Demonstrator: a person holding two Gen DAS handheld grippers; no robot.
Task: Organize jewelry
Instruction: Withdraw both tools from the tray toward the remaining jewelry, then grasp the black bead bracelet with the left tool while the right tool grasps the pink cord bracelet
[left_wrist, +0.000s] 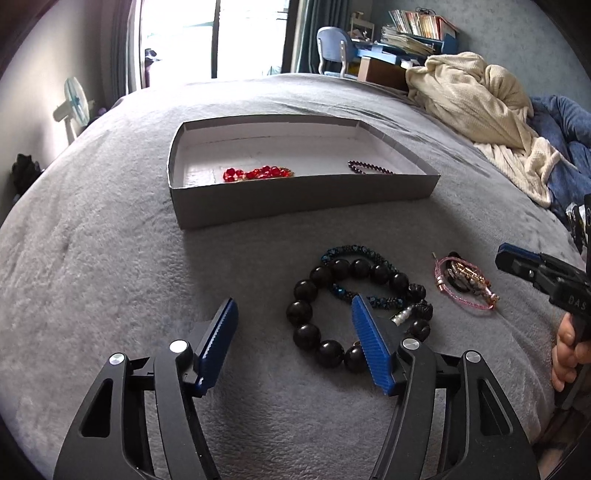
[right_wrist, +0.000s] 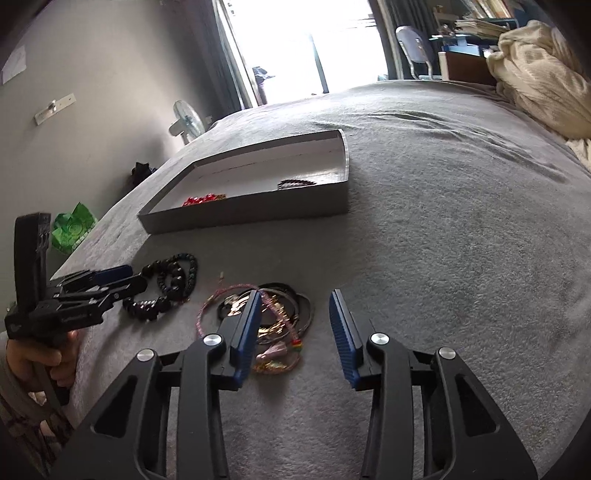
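Grey bedspread (left_wrist: 110, 258) carries a shallow grey box (left_wrist: 295, 199) holding red beads (left_wrist: 258, 172). Nearer, the black bead bracelet (left_wrist: 325, 314) lies partly behind the left gripper (left_wrist: 291, 321), jaws apart. The right gripper (right_wrist: 295, 314), also spread, hovers beside tangled bangles (right_wrist: 280, 314).

Our left gripper (left_wrist: 293, 314) hangs low, jaws spread wide, nothing between the blue pads (left_wrist: 371, 349). Our right gripper (right_wrist: 295, 302) likewise gapes, held level and pointing forward, its pads (right_wrist: 245, 334) bare. Our left hand (right_wrist: 44, 360) wraps its handle from below; fingers of our right hand (left_wrist: 567, 354) curl around theirs.
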